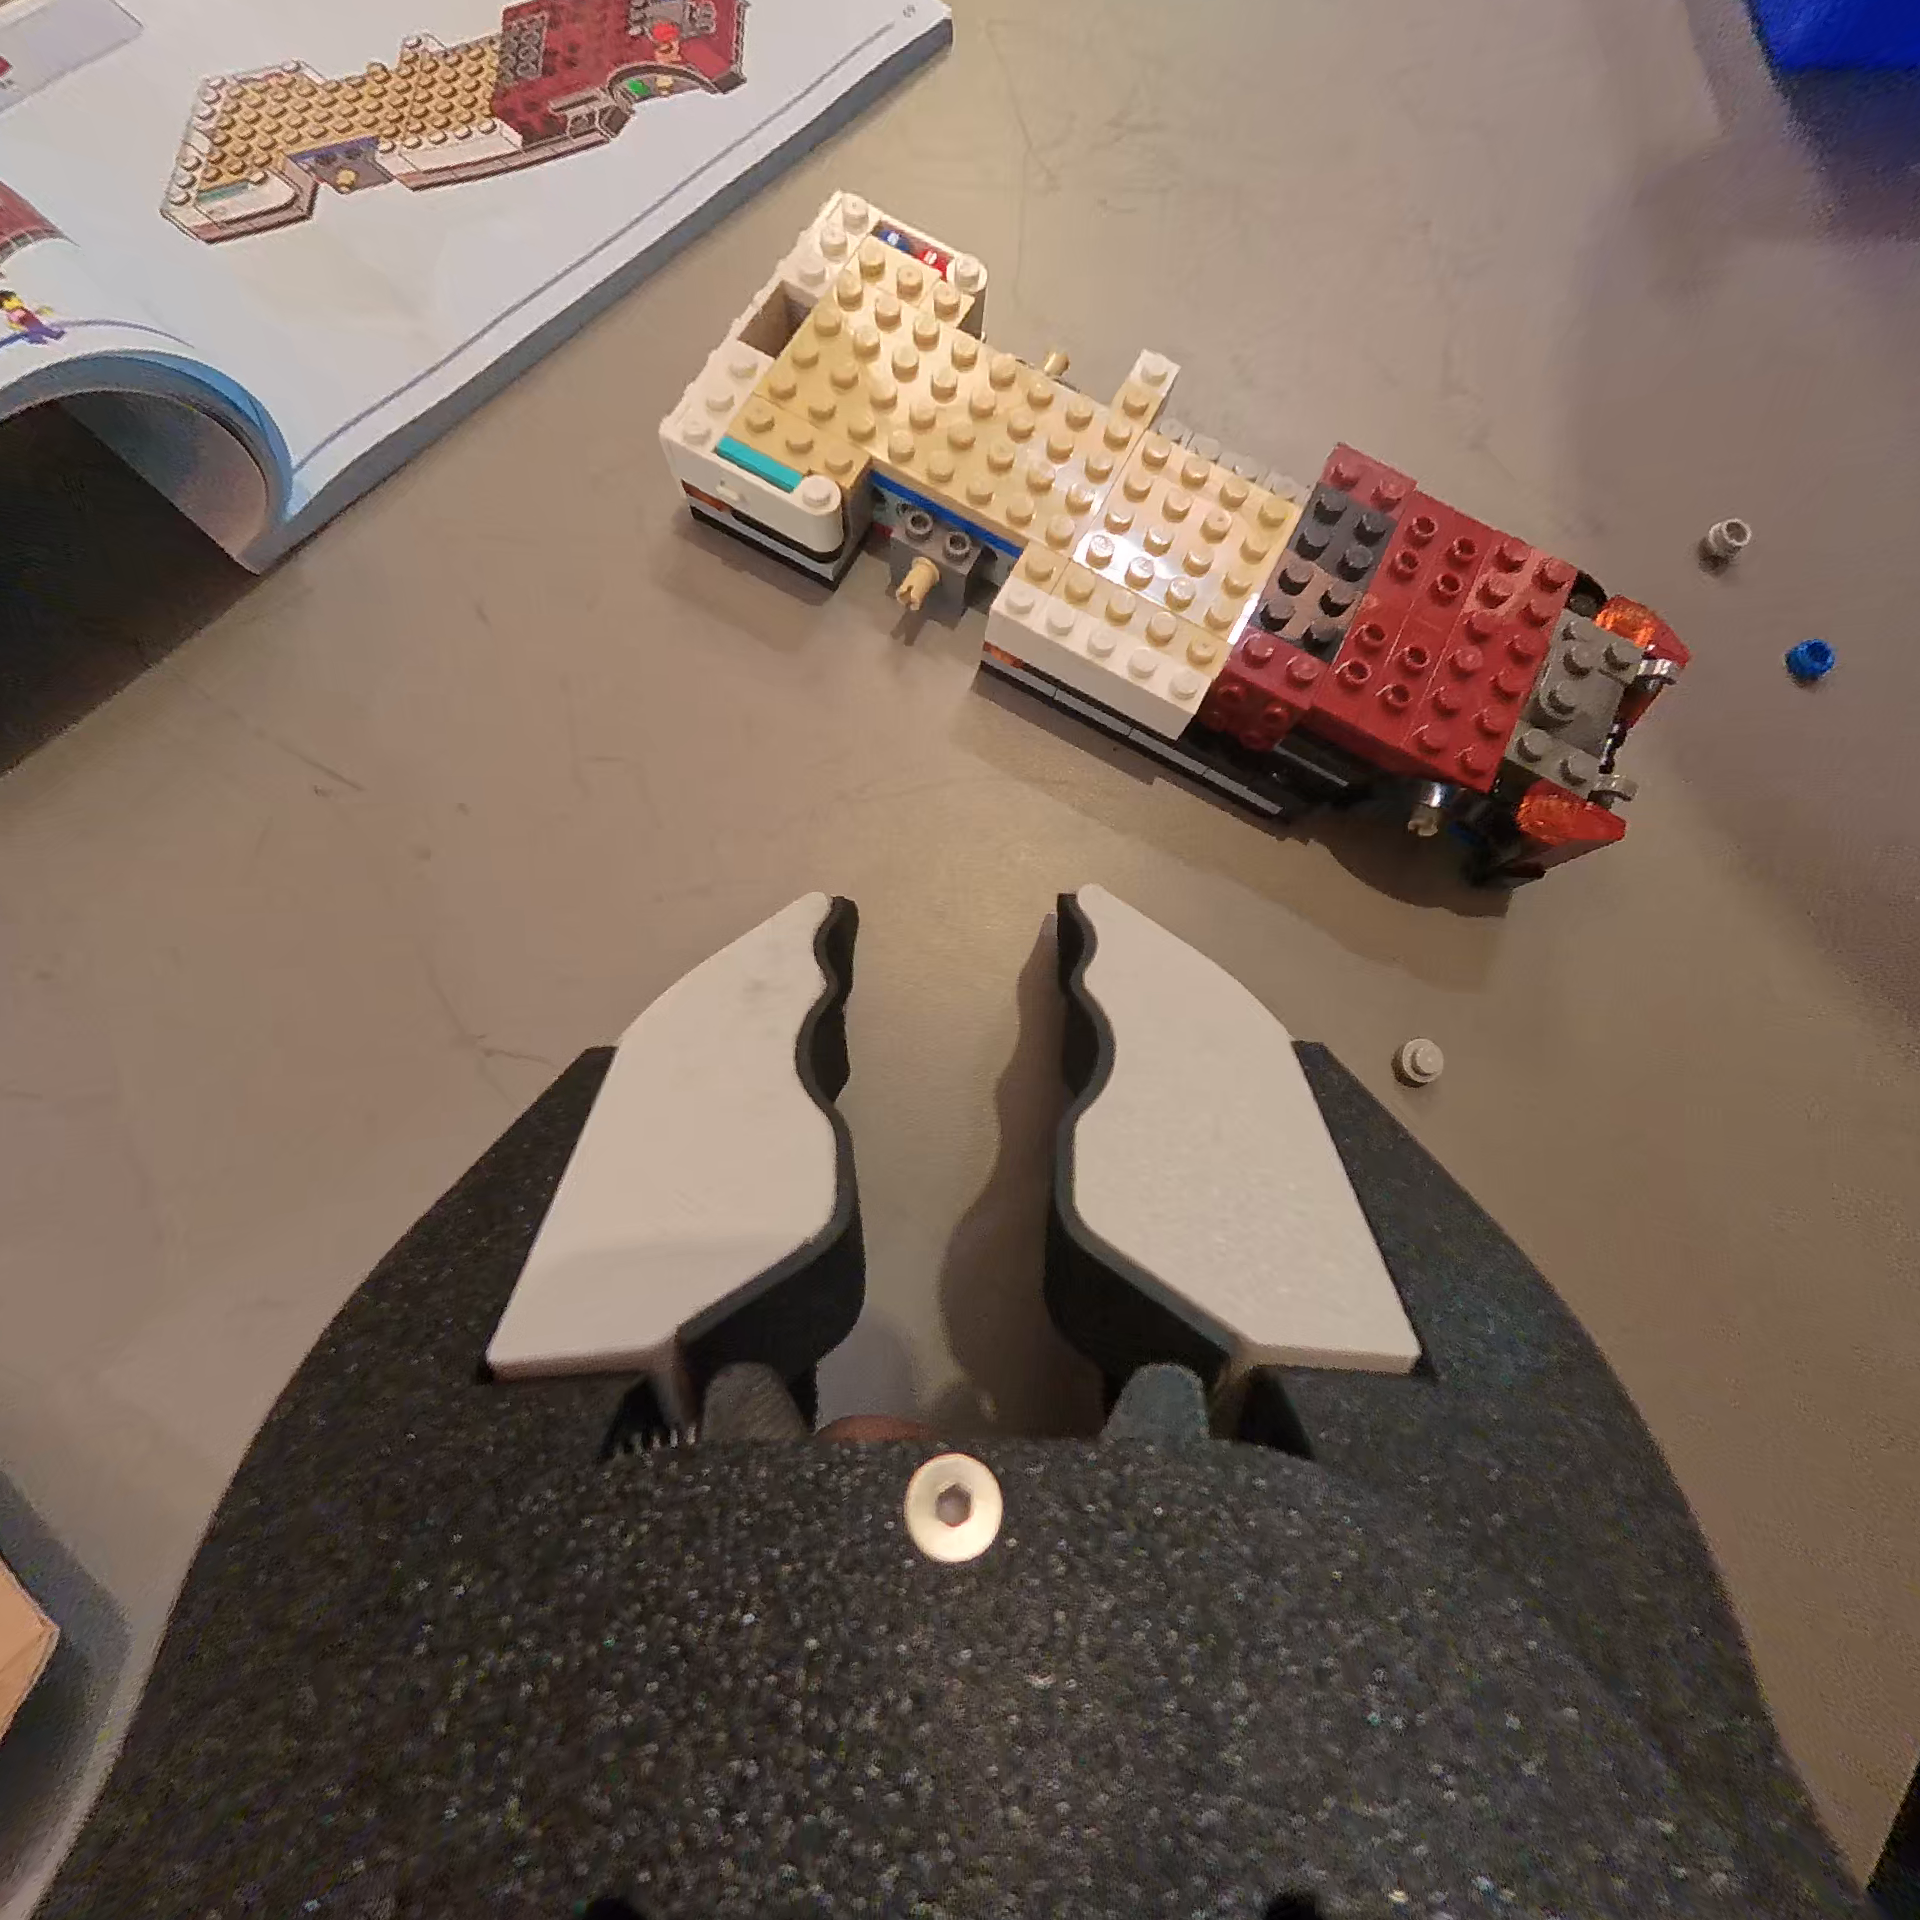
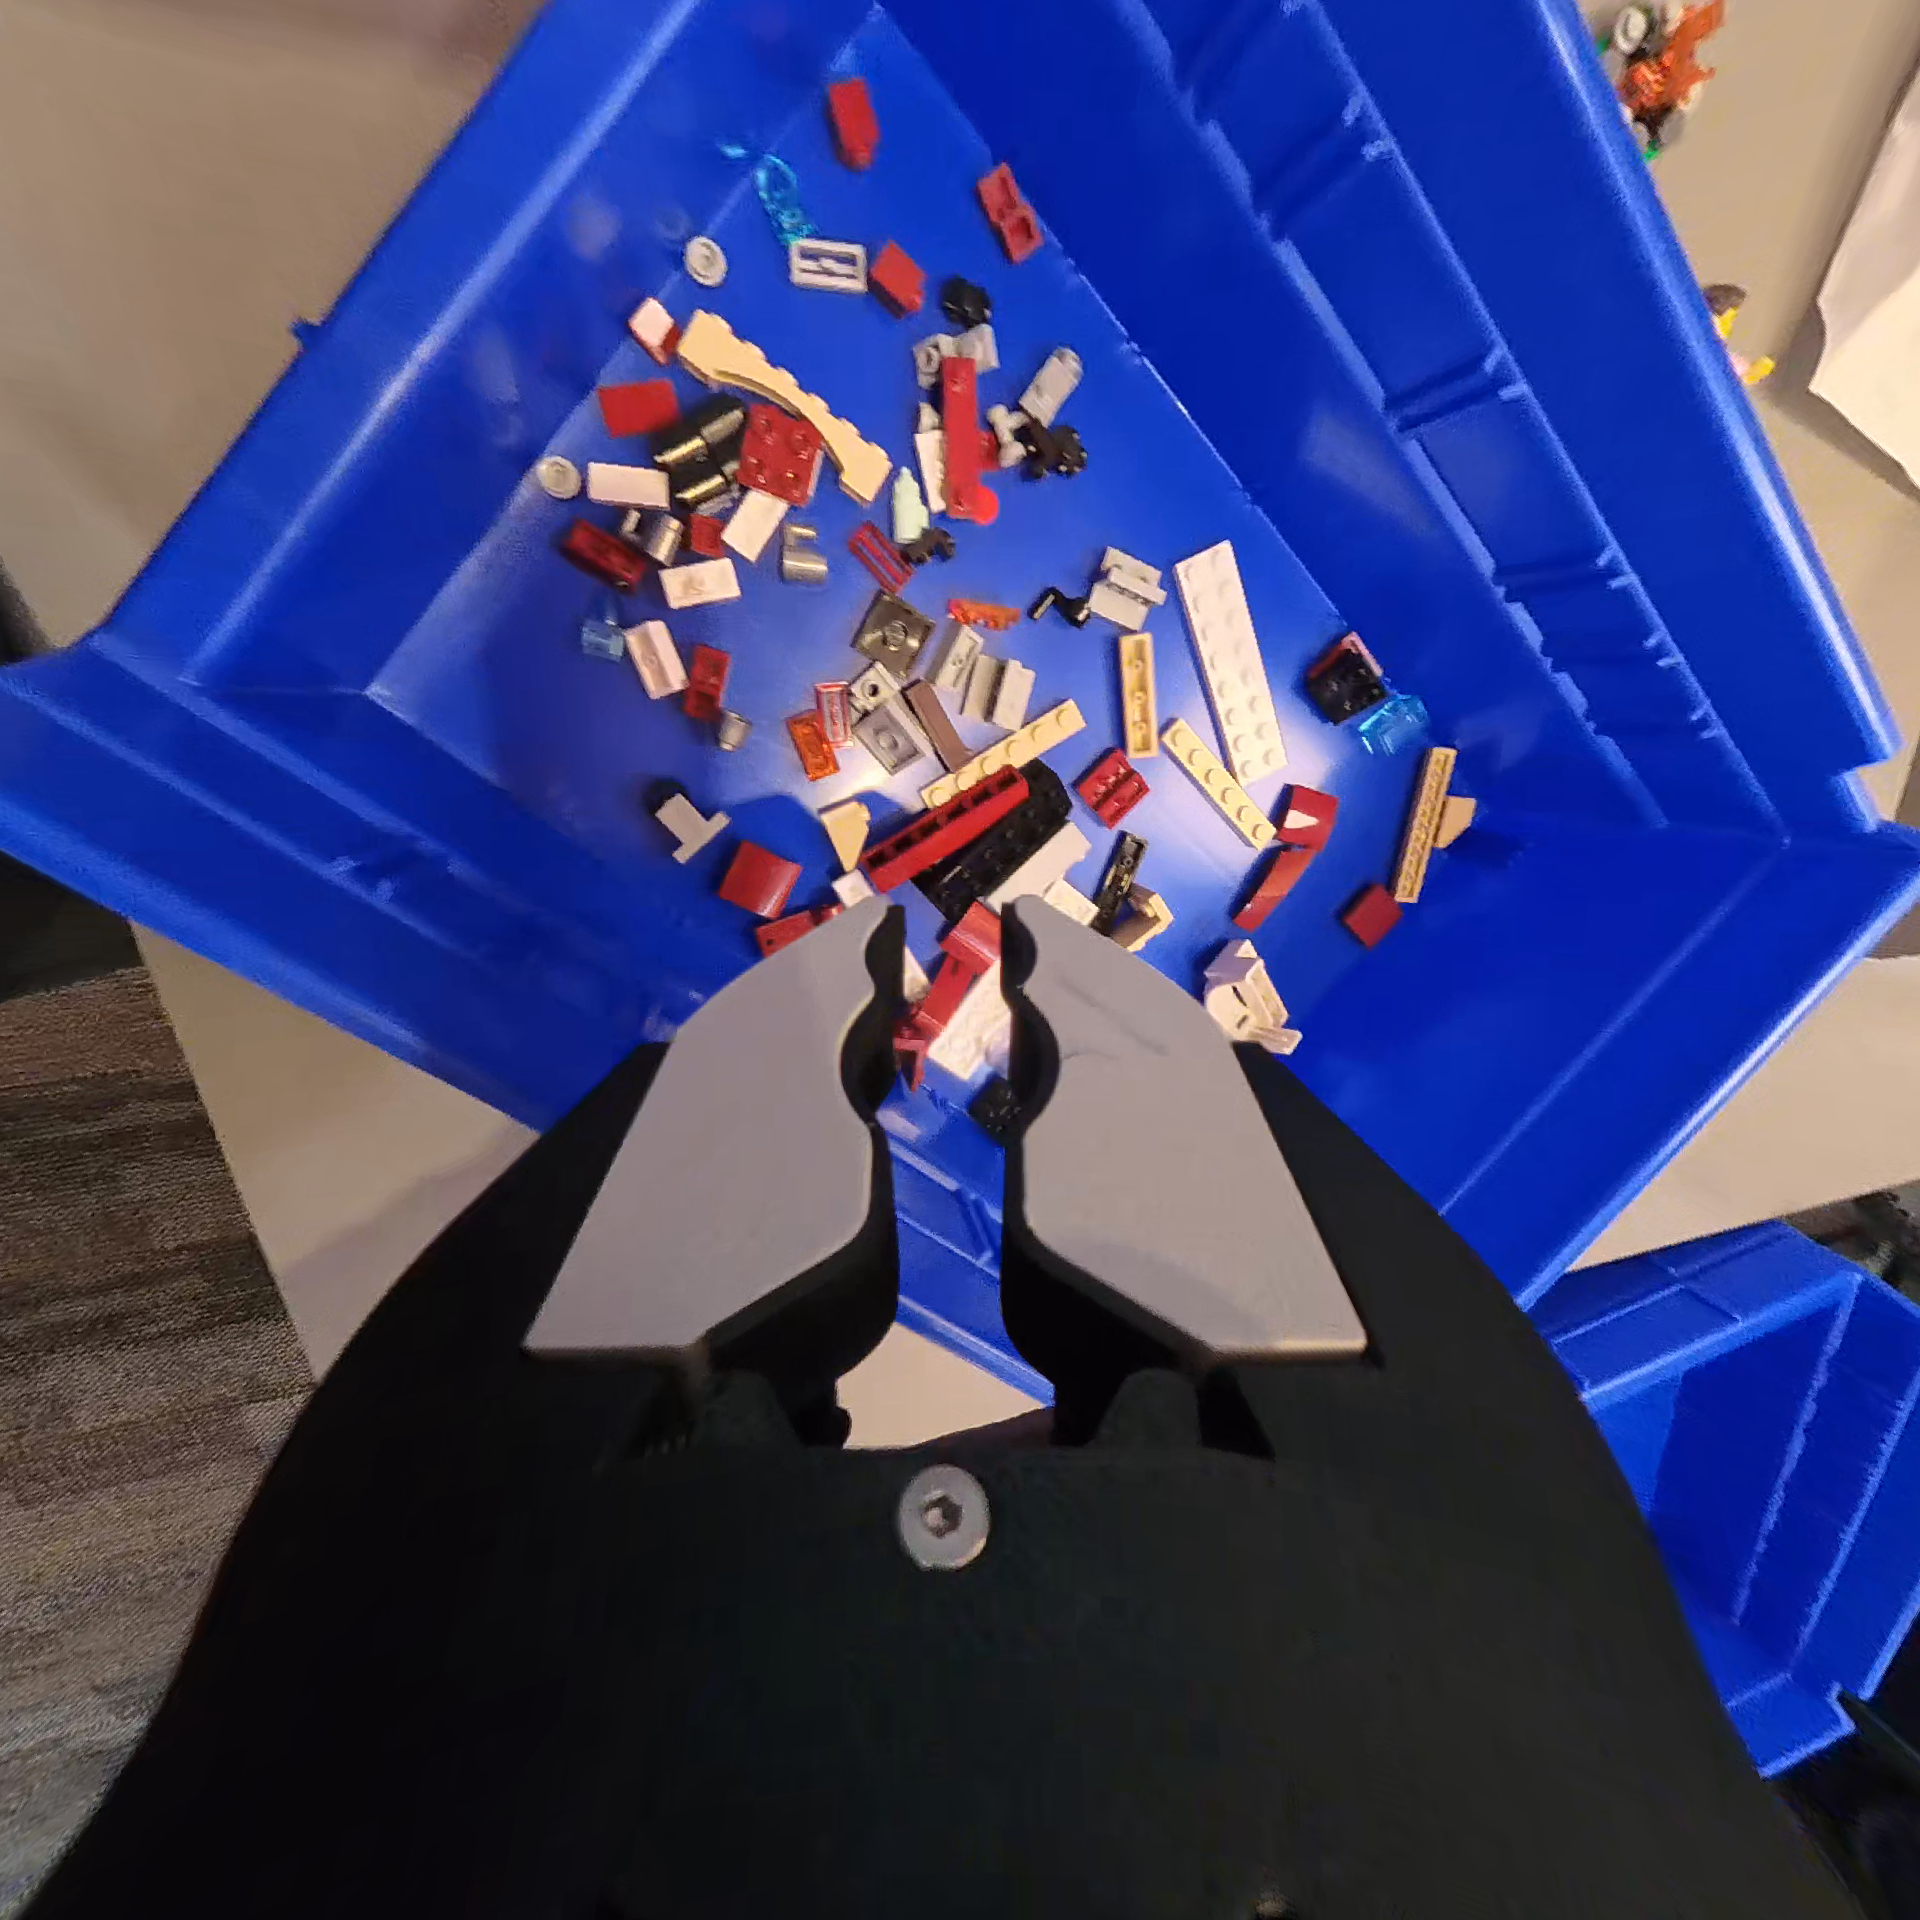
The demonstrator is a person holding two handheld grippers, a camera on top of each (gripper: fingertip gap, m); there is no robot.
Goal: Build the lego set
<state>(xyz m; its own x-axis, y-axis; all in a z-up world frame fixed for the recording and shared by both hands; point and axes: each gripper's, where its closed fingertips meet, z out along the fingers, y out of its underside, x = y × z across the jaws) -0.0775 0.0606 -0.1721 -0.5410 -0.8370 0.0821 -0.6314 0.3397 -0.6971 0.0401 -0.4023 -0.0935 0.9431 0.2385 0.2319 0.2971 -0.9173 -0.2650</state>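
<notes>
A: How are the fingers of the left gripper (image 1: 958, 914) seen?

B: They are parted moderately, and nothing is held between them; only the bare counter (image 1: 520, 831) is seen in the gap. The brick model (image 1: 1143, 520) lies ahead of them and a little to the right, apart from the tips. Its long axis is laid slantwise, from the tan and white end farther away to the dark red end nearer the right edge of the counter.

A: And what is found around it?

B: A small grey round stud (image 1: 1419, 1062) is just beside the right finger. Another grey stud (image 1: 1728, 540) and a blue stud (image 1: 1810, 659) are past the red end of the model. The open instruction booklet (image 1: 416, 260) lies at the far left corner. Open counter is left between the fingers and the model.

A: And the right gripper (image 2: 943, 920)?

B: Its fingers are parted only narrowly, above the blue bin (image 2: 364, 675) of loose bricks. A dark red piece (image 2: 971, 935) is seen in the gap, among white pieces, but whether it is pressed by the pads cannot be told. The bin walls are close on the near side; a second blue bin (image 2: 1766, 1507) stands beside it.
</notes>
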